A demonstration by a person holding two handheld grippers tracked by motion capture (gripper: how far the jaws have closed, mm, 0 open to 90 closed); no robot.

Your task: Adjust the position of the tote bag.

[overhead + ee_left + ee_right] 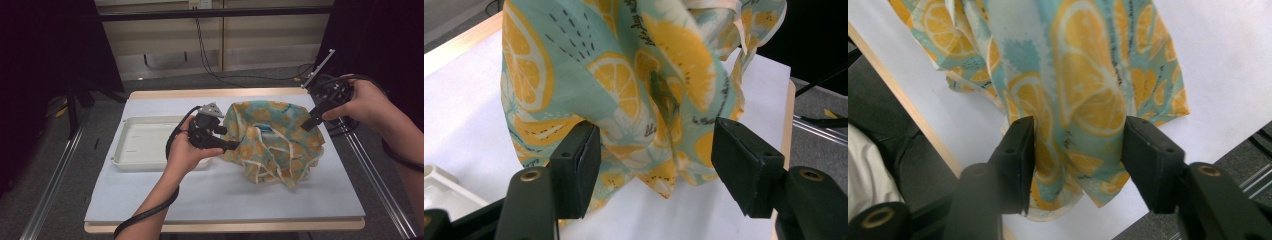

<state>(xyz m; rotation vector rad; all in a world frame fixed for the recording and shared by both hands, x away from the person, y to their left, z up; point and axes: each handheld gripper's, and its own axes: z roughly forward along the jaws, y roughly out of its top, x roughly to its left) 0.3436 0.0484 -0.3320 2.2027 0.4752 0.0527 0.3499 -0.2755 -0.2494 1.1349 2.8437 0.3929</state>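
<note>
Cloth: a lemon-print fabric piece (272, 140) lies bunched right of centre in the high view, on the white table cover (225, 192).
Handling: judged light, limp, prone to slipping; best pinched at an edge or fold.
Left gripper (656, 165): jaws apart, a fold between them, pads not visibly pressing.
Right gripper (1078, 150): jaws astride a hanging fold; real pinch unclear.
Tray (142, 145): left of the cloth.

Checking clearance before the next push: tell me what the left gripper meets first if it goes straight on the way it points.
Almost certainly the orange-slice patterned cloth. In the left gripper view its bunched folds sit right between and ahead of the left gripper, with the jaws apart around them. Depth is uncertain, but nothing lies nearer.
</note>
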